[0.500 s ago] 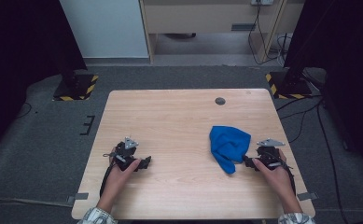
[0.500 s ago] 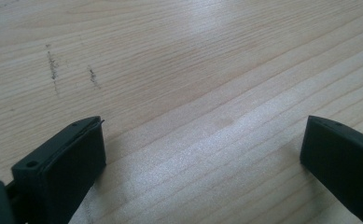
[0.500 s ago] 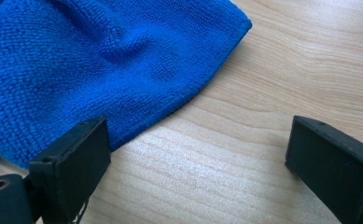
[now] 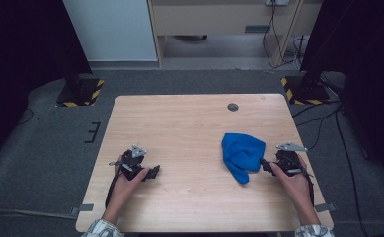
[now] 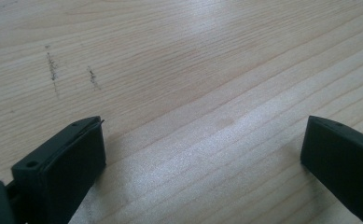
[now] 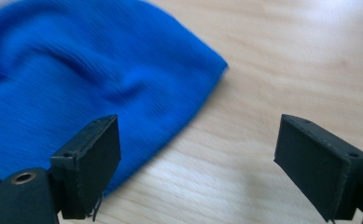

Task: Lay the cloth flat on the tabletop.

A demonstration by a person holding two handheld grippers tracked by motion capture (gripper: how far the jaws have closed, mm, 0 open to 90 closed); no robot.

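Right claw [image 6: 198, 163] agape beside blue cloth [image 6: 76, 79]; grips nothing.

Both hands rest low on the table, left gripper [image 4: 152, 172] and right gripper [image 4: 264, 165] with jaws spread wide.

A cloth [image 4: 242, 155] is lying on the bench [image 4: 189, 123], toward four o'clock from the middle. The right hand-held gripper [image 4: 264, 165] is sitting just beside the cloth at its three o'clock side, jaws pointing toward nine o'clock. The left hand-held gripper [image 4: 153, 172] is resting well apart from the cloth, toward eight o'clock on the bench. A small round disc [image 4: 233, 106] is lying near the bench's far edge, at twelve o'clock from the cloth.
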